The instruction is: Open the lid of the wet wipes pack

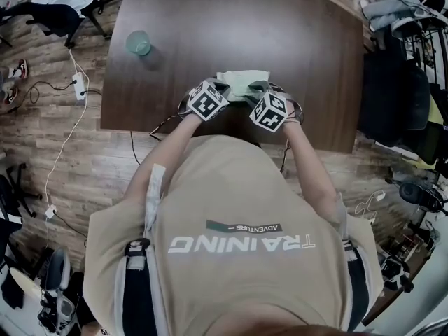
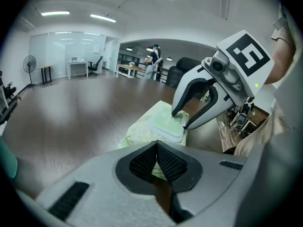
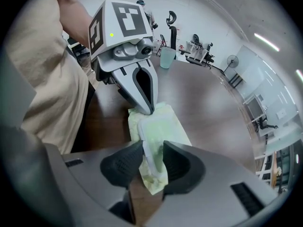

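The pale green wet wipes pack (image 1: 241,81) lies flat on the brown table (image 1: 210,19) near its front edge. Its white lid (image 2: 163,124) is down. My left gripper (image 2: 156,144) is shut, and its tips rest on one end of the pack (image 3: 175,126); from the right gripper view the left gripper (image 3: 146,109) stands at the pack's far end. My right gripper (image 3: 152,150) is at the opposite end, jaws apart, with the lid's rim (image 3: 150,161) between the pads. In the left gripper view the right gripper (image 2: 181,121) straddles the lid's corner.
A teal cup (image 1: 138,43) stands at the table's far left, well away from the pack. The person's torso is close against the table's near edge. On the floor to the left are cables and a power strip (image 1: 79,85); office chairs stand around the room.
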Motion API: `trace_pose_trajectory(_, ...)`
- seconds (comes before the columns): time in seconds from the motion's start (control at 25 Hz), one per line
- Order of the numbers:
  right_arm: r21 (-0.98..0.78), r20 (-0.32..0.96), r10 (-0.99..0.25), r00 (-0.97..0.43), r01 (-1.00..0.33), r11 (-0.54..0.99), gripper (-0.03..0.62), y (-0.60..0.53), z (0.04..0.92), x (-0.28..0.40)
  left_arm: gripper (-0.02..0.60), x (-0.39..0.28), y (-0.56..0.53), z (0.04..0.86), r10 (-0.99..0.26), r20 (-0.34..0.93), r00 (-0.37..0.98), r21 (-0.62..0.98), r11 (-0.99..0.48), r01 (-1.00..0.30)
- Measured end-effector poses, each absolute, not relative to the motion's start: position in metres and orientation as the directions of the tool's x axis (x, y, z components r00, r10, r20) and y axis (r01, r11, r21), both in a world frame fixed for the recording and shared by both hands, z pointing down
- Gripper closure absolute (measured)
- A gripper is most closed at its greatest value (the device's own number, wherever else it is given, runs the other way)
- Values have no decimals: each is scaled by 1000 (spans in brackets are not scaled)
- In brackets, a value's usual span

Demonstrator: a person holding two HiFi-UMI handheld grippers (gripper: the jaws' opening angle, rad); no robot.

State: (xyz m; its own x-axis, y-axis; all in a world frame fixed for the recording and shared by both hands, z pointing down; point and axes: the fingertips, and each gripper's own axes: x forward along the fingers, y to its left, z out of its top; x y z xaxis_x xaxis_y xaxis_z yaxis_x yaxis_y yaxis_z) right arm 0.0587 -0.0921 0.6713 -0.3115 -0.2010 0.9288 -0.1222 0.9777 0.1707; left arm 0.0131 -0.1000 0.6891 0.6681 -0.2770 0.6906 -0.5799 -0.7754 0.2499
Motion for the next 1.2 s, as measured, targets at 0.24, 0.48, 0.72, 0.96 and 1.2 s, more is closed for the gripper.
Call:
trace_pose_trajectory(0.24, 102, 916, -167, -364, -191, 976, 482, -91, 665, 59, 572, 13, -98, 688, -286, 696, 658, 225, -784, -578)
trace_pose_trajectory(0.48, 114, 918, -165, -361, -159, 981, 516, -90, 656, 58, 572, 13, -98, 690, -285, 695, 660, 224, -787, -575)
trace_pose_trajectory(0.72, 192, 913, -225, -341, -129, 973, 526, -91, 647, 58, 572, 13, -98, 690, -275, 690, 669, 244, -782, -573)
trace_pose_trajectory(0.96, 224, 896, -265, -357, -153, 963, 542, -101, 632, 53, 572, 11, -98, 689, -267, 699, 663, 231, -794, -563)
trace_pose_trajectory(1.2, 233, 875, -292, -385, -194, 953, 548, -111, 624, 52, 572, 12, -99, 689, -261, 716, 648, 211, -804, -557)
